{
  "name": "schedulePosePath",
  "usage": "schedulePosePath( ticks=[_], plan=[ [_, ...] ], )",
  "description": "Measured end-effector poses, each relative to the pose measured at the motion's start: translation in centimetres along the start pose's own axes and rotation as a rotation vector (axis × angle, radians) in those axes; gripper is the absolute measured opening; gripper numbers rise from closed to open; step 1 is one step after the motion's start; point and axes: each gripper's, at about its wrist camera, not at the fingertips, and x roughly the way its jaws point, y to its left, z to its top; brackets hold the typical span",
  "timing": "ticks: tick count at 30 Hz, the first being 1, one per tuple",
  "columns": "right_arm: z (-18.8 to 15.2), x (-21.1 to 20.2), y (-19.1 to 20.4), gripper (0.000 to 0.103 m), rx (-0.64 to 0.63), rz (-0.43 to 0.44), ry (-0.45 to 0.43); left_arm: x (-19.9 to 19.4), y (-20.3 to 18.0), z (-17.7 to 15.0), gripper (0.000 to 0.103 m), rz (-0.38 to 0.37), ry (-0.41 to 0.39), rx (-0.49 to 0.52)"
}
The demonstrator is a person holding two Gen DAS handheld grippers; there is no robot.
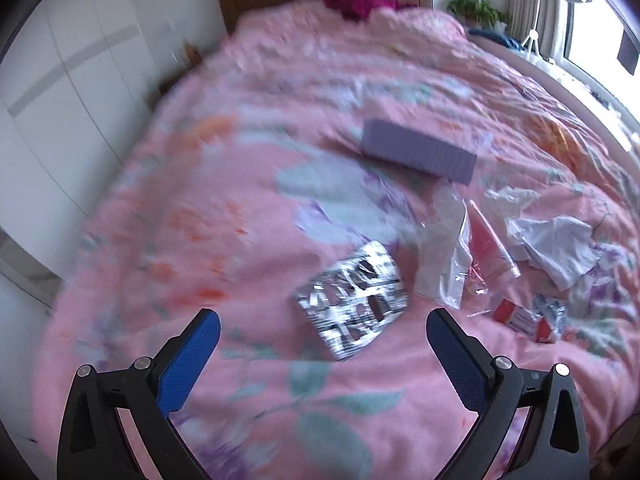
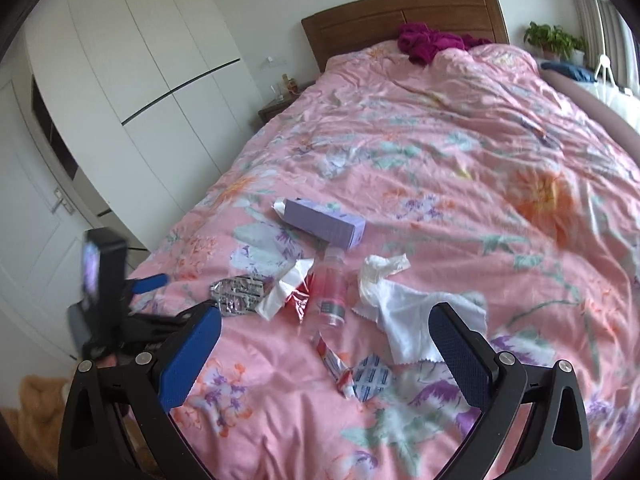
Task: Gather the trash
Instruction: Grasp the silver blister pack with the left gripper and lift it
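Trash lies on a pink floral bedspread (image 1: pixel 200 200). A silver blister pack (image 1: pixel 352 304) lies just ahead of my open, empty left gripper (image 1: pixel 322 322); it also shows in the right wrist view (image 2: pixel 238 290). Beyond it are a purple box (image 1: pixel 418 152) (image 2: pixel 324 222), a clear plastic bottle (image 2: pixel 332 288), a clear wrapper (image 1: pixel 444 252), crumpled white tissues (image 1: pixel 556 244) (image 2: pixel 404 304) and a red and blue crushed carton (image 1: pixel 528 318) (image 2: pixel 356 374). My right gripper (image 2: pixel 324 328) is open and empty, hovering above the carton. The left gripper body (image 2: pixel 104 280) shows at the left.
The bedspread (image 2: pixel 480 140) covers the whole bed. A wooden headboard (image 2: pixel 400 16) and a magenta cloth (image 2: pixel 432 42) are at the far end. White wardrobe doors (image 2: pixel 140 60) stand left of the bed. A potted plant (image 2: pixel 554 40) and window are at far right.
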Motion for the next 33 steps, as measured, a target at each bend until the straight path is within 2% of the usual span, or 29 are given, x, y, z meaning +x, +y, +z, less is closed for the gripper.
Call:
schedulePosePath(
  ticks=[2, 7, 10, 13, 14, 16, 19, 21, 22, 23, 25, 26, 27, 29, 33],
  plan=[
    [0.0, 0.4, -0.1, 0.103, 0.003, 0.015, 0.010, 1.8, 0.0, 0.7, 0.103, -0.004, 0.051, 0.016],
    [0.1, 1.6, -0.2, 0.103, 0.003, 0.048, 0.037, 4.9, -1.1, 1.6, 0.103, 0.092, 0.130, 0.171],
    [0.1, 2.2, -0.3, 0.103, 0.010, 0.064, 0.052, 6.2, -1.8, 1.9, 0.103, 0.077, 0.156, 0.244],
    [0.2, 2.7, -0.4, 0.103, 0.012, 0.071, 0.065, 6.7, -1.9, 2.0, 0.103, 0.069, 0.178, 0.273],
    [0.2, 2.8, -0.3, 0.103, 0.011, 0.073, 0.069, 6.5, -1.9, 2.0, 0.102, 0.044, 0.171, 0.273],
    [0.2, 2.8, -0.4, 0.103, 0.011, 0.073, 0.069, 6.0, -1.9, 1.8, 0.090, -0.008, 0.162, 0.273],
    [0.3, 3.2, -0.6, 0.103, 0.025, 0.083, 0.076, 5.0, -2.1, 1.6, 0.057, -0.060, 0.151, 0.278],
    [0.2, 3.8, -0.6, 0.103, 0.039, 0.094, 0.090, 4.3, -2.0, 1.9, 0.041, -0.136, 0.139, 0.252],
    [0.2, 4.0, -0.5, 0.103, 0.040, 0.097, 0.096, 4.0, -1.8, 2.1, 0.028, -0.176, 0.136, 0.231],
    [0.2, 4.1, -0.4, 0.103, 0.039, 0.101, 0.100, 3.7, -1.7, 2.4, 0.024, -0.215, 0.133, 0.207],
    [0.1, 4.3, 0.0, 0.103, 0.035, 0.111, 0.107, 3.7, -1.6, 2.6, 0.024, -0.264, 0.138, 0.176],
    [0.1, 4.4, 0.2, 0.103, 0.033, 0.114, 0.110, 4.2, -1.9, 2.6, 0.024, -0.278, 0.168, 0.178],
    [0.1, 4.5, 0.3, 0.103, 0.031, 0.115, 0.113, 4.7, -2.3, 2.5, 0.024, -0.284, 0.194, 0.192],
    [0.1, 4.5, 0.5, 0.103, 0.031, 0.113, 0.115, 5.1, -3.0, 2.4, 0.028, -0.261, 0.193, 0.219],
    [0.2, 4.5, 0.4, 0.103, 0.038, 0.108, 0.118, 5.9, -4.0, 2.8, 0.030, -0.275, 0.213, 0.244]
  ],
)
